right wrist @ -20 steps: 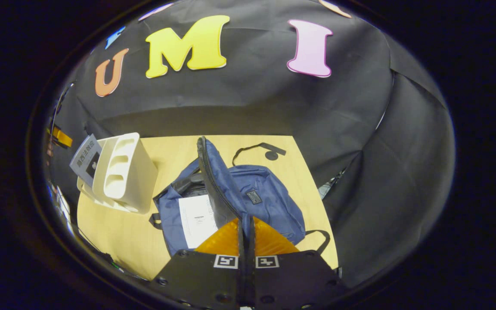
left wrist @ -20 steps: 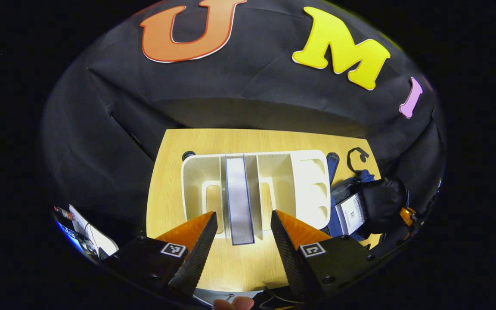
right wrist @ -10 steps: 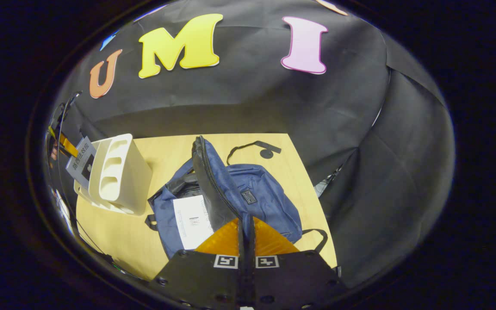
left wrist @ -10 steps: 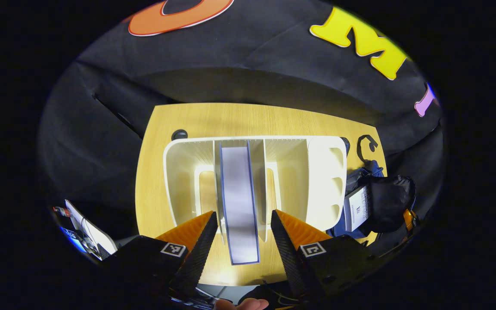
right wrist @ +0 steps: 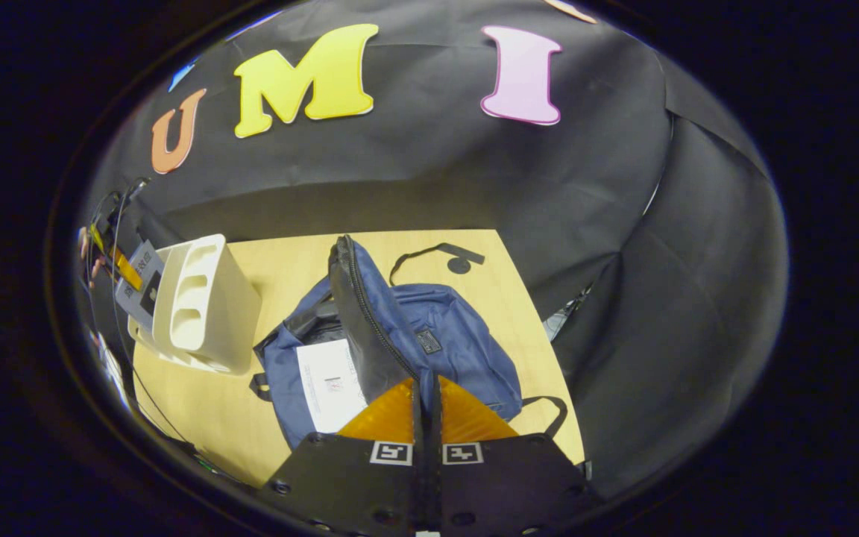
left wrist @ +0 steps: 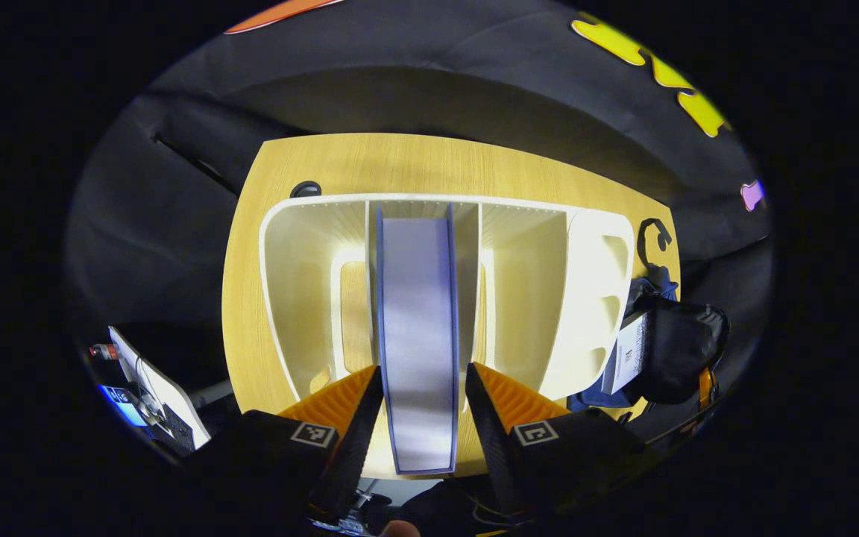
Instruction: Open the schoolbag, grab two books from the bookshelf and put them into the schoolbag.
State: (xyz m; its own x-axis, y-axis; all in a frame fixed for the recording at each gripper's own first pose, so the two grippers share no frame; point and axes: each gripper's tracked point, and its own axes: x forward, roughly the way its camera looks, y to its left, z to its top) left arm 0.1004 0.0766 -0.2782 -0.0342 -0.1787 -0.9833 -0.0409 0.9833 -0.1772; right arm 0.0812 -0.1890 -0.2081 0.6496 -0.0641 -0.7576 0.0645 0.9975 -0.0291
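A book (left wrist: 416, 313) with a blue-edged cover stands spine-up in the middle slot of the white bookshelf (left wrist: 303, 283). My left gripper (left wrist: 422, 373) is open, one finger on each side of the book's near end, with narrow gaps. In the right gripper view, the blue schoolbag (right wrist: 452, 343) lies open on the table. My right gripper (right wrist: 426, 388) is shut on its raised zippered flap (right wrist: 362, 313). A white book (right wrist: 329, 384) lies inside the bag. The bookshelf (right wrist: 206, 302) stands to the bag's left.
The wooden table (left wrist: 310, 160) is ringed by black cloth walls. A black strap (right wrist: 441, 253) trails behind the bag. A cable hole (left wrist: 306, 189) sits behind the shelf. A white device with cables (left wrist: 153, 395) lies off the table's left edge.
My left gripper has moved forward and down over the bookshelf, so its fingers now flank the standing book. The right gripper still holds the bag's flap up.
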